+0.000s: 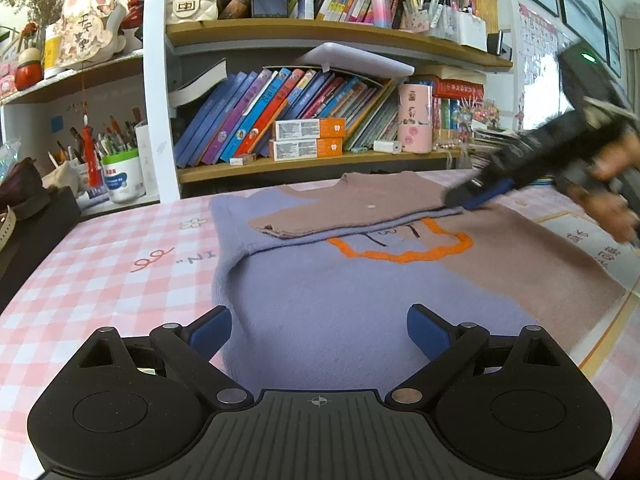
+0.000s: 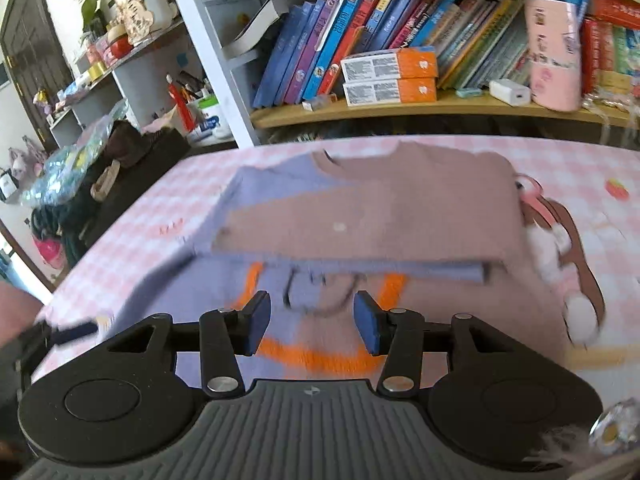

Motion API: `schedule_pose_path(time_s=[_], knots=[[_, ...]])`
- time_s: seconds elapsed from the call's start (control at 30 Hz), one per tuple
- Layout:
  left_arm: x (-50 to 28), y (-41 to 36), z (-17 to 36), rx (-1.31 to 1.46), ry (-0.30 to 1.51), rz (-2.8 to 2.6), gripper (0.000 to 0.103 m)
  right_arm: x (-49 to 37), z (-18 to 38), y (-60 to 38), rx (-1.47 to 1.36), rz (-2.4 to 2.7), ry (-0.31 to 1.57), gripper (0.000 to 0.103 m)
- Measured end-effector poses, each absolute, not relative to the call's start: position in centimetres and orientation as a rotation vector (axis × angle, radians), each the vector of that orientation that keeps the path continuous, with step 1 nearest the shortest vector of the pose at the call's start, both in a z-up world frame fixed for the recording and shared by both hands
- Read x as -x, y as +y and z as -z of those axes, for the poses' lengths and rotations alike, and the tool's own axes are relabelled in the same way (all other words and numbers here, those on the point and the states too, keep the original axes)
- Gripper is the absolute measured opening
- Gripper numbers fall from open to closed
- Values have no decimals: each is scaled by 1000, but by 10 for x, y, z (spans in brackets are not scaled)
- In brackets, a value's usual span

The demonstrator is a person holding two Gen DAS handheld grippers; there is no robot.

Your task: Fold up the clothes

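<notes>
A lilac and mauve sweater [image 1: 320, 292] with an orange outline figure lies flat on the pink checked table [image 1: 100, 272]. Its sleeves are folded across the chest as a mauve band [image 1: 352, 208]. My left gripper [image 1: 319, 330] is open and empty just above the sweater's near hem. My right gripper [image 2: 312, 322] is open and empty, hovering over the orange figure, close to the folded sleeve [image 2: 368, 220]. It also shows in the left wrist view [image 1: 476, 196], blurred, at the sleeve's right end. The left gripper's tip shows in the right wrist view [image 2: 76, 330].
A bookshelf [image 1: 312, 160] with books, boxes and a pink tube stands right behind the table. A pen holder and a white jar [image 1: 120, 176] sit at the left. A dark box [image 1: 36, 224] borders the table's left edge. A cartoon print [image 2: 560, 232] marks the cloth at the right.
</notes>
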State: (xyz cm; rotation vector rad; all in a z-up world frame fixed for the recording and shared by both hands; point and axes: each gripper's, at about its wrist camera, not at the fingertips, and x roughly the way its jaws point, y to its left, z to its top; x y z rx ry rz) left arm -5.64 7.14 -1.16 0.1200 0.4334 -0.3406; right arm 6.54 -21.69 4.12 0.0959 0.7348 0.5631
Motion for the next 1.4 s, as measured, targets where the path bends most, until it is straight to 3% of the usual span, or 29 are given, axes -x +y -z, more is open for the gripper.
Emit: schedule_pose_path(time_s=[0.17,0.57,0.87,0.97,1.03,1.13,1.3,1.37,1.4], knots=[[82,68,8,-179,325,319,96,-24,-37,-227,-56,-540,683,45],[112,62,-6,-231,431,247,96,48,-24,-250,47,-502,601,49],[116,77,-2,-117,539,216,95,95,-7,-317,-49,-377,641,49],[114,83,0,-62,556,201,82,99,-3,-332,-99,-360,652,49],[112,88,2,-22,570,199,63,98,0,-340,-130,-352,658,46],[105,92,8,12,599,191,46,92,6,-346,-164,-323,681,39],[95,94,17,54,635,185,35,84,9,-347,-198,-328,688,29],[91,92,18,68,628,185,28,81,9,-345,-209,-345,694,14],[90,91,17,85,625,184,19,79,10,-344,-229,-363,699,12]])
